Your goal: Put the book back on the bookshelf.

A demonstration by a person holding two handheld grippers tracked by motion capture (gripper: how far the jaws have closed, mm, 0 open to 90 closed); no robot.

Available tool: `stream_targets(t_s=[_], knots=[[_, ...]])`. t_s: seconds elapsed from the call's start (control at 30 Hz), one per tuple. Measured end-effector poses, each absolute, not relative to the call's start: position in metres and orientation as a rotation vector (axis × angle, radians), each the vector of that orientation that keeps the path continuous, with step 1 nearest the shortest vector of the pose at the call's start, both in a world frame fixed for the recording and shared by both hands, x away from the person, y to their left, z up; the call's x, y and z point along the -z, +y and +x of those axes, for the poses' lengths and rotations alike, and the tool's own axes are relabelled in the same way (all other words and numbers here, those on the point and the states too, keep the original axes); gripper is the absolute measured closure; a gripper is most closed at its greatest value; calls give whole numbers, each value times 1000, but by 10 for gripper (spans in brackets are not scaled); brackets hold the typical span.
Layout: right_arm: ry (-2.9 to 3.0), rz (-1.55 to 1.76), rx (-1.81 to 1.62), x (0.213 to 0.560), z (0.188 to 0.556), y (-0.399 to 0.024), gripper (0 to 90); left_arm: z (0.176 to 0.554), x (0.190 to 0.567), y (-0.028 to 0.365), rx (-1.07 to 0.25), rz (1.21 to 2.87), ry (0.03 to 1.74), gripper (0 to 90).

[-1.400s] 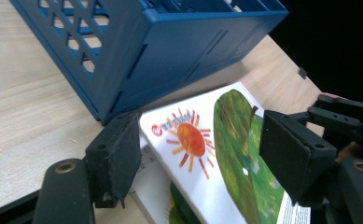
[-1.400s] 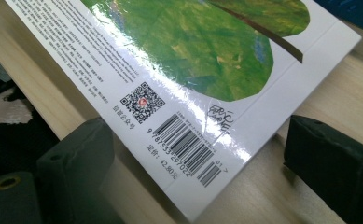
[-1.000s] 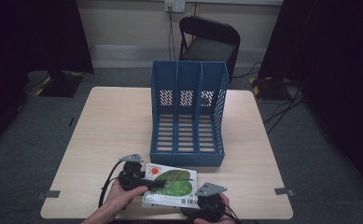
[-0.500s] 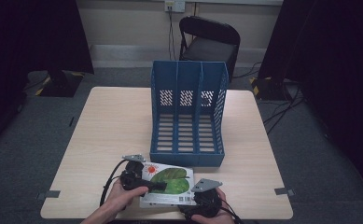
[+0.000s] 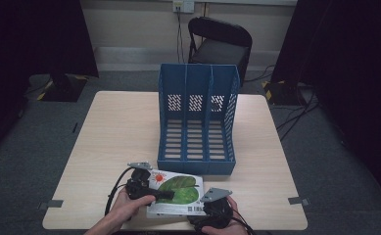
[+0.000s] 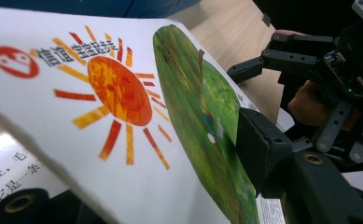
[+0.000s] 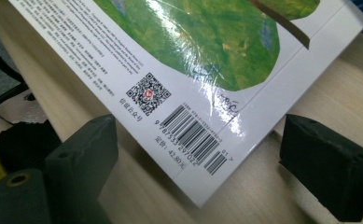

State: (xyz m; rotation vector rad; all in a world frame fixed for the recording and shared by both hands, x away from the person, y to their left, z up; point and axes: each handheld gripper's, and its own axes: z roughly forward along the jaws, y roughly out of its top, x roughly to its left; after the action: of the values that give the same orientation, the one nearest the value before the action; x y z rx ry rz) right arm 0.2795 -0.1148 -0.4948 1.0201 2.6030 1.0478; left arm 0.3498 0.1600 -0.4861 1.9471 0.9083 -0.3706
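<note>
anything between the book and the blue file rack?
Nothing: in the high view a thin strip of bare table separates the book from the front lip of the blue file rack.

A white book (image 5: 176, 192) bears an orange sun and green leaf (glossy); at twelve o'clock, a blue rack (image 5: 198, 122).

Left gripper (image 5: 164, 195) lies across the picture book (image 5: 176, 194) at the table's (image 5: 114, 137) near edge, blue file rack (image 5: 198, 122) just beyond.
</note>
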Motion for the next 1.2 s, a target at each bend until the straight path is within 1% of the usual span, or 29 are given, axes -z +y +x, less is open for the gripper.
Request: stream_targets(t_s=[0.13,0.17,0.2,0.23,0.27,0.57,0.67,0.83,1.0,1.07,1.2], knots=[[2627,1036,-1080,492,281,-119,135,349,486,160,364,1946,909,525],[2627,1036,-1080,492,281,-119,135,349,486,160,364,1946,909,540],[2618,1041,-1122,489,281,-122,161,349,484,163,355,1937,907,565],[2616,1036,-1132,488,281,-123,164,349,484,163,355,1937,907,577],[2597,1045,-1143,486,281,-123,162,350,483,165,333,1939,905,584],[2580,1064,-1193,482,285,-128,169,350,482,166,336,1939,902,612],[2560,1113,-1268,478,287,-134,179,350,481,166,339,1939,896,626],[2533,1127,-1264,476,289,-139,177,348,479,166,323,1947,882,638],[2541,1146,-1228,479,297,-139,175,343,473,162,277,1973,825,642],[2514,1163,-1243,481,300,-140,190,341,471,159,258,1984,796,643],[2529,1178,-1231,484,304,-141,182,335,468,153,225,2010,738,645]])
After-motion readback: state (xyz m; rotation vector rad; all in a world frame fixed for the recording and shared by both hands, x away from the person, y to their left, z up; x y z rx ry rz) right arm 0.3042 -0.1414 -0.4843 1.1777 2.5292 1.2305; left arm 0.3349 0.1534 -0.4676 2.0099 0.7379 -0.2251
